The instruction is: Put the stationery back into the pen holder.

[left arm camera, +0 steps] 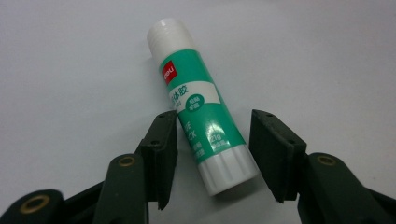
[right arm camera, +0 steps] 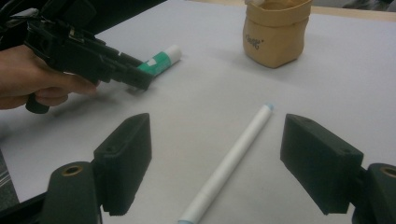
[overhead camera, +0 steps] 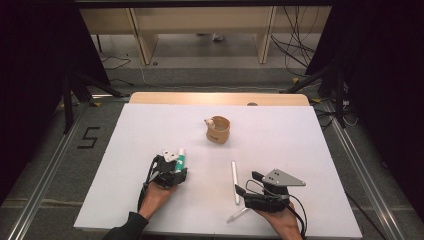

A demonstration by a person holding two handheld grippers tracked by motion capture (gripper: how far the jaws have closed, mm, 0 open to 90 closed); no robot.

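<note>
While the high view is showing the counter (overhead camera: 300,125), the left gripper (overhead camera: 176,167) is reaching at seven o'clock for the glue stick (overhead camera: 181,158); the pen (overhead camera: 234,181) is lying at five, the pouch (overhead camera: 218,129) at twelve. In the left gripper view, open jaws are flanking the stick's base without touching; squaring up before closing should be helping. Its label is reading "deli", partly "STICK". In the right gripper view, the right gripper (right arm camera: 215,163) is hanging wide open over the pen, holding nothing.

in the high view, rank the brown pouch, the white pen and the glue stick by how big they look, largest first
1. brown pouch, the bulkiest.
2. white pen, the longest but very thin.
3. glue stick, smallest, though its lower end sits between the open jaws of the left gripper, so part is hidden.
</note>
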